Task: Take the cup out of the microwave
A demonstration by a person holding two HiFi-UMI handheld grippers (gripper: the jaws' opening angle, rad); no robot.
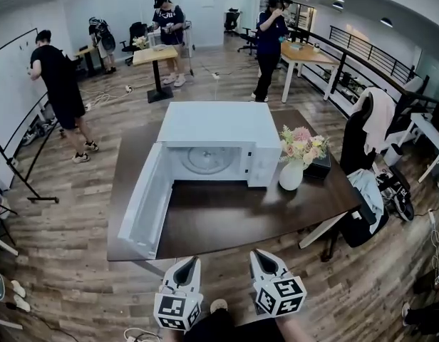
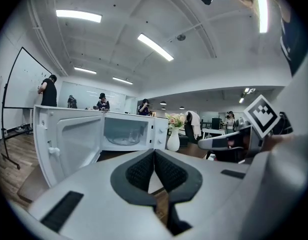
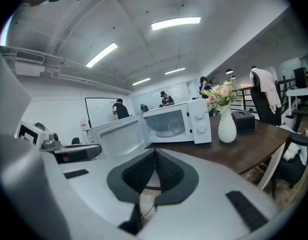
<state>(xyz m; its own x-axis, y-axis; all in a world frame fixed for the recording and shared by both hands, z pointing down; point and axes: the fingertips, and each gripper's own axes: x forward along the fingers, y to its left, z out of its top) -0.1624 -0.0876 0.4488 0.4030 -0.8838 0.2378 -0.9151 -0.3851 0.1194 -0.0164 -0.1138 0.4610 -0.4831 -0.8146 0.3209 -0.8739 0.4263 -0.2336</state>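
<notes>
facing the open microwave [image 1: 212,123], the left tool [image 2: 154,154] and right tool [image 3: 155,151] were both pinched together, empty; the cup [image 3: 175,125] sat inside it. the reach seemed in hand; next, one needed opening before entering.

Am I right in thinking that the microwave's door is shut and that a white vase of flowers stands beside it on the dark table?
Not quite: the microwave has its door swung wide open, not shut, as the head view shows. The rest holds: the white vase of flowers stands beside it on the dark table.
</notes>
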